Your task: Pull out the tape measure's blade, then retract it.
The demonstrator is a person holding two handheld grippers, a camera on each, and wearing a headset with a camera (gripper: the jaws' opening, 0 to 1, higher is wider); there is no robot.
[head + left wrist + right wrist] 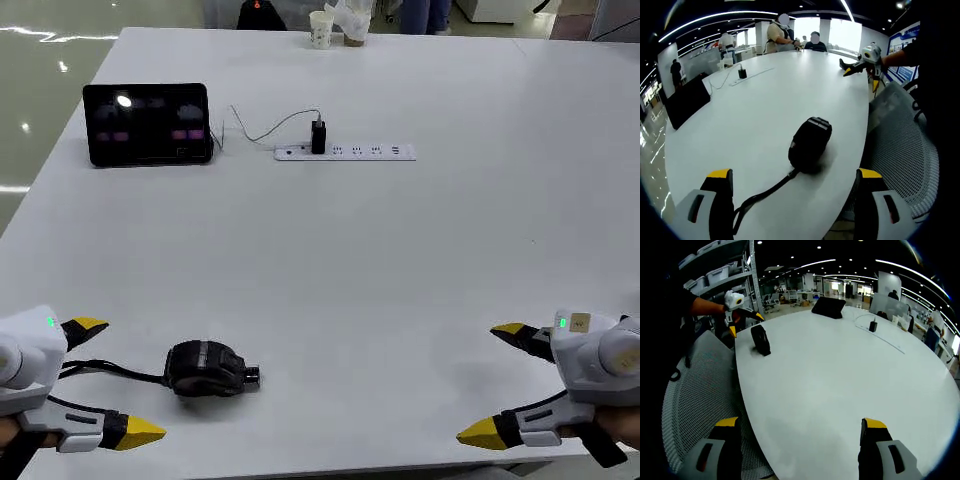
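Black, rounded tape measure [205, 368] with ribbed matte casing, lying at 7 o'clock on the smooth white table [380, 260], black looped cord [110, 372] trailing toward 9 o'clock. Left gripper [120, 378] just at 9 o'clock of it, pointed yellow-tipped jaws spread wide, holding nothing; right gripper [485, 382] well apart at 5 o'clock of the table, jaws likewise spread and empty. Toward 11 o'clock, dark glossy rectangular tablet [148, 123]; near 12 o'clock, long white power strip [345, 151] with black plug [318, 135].
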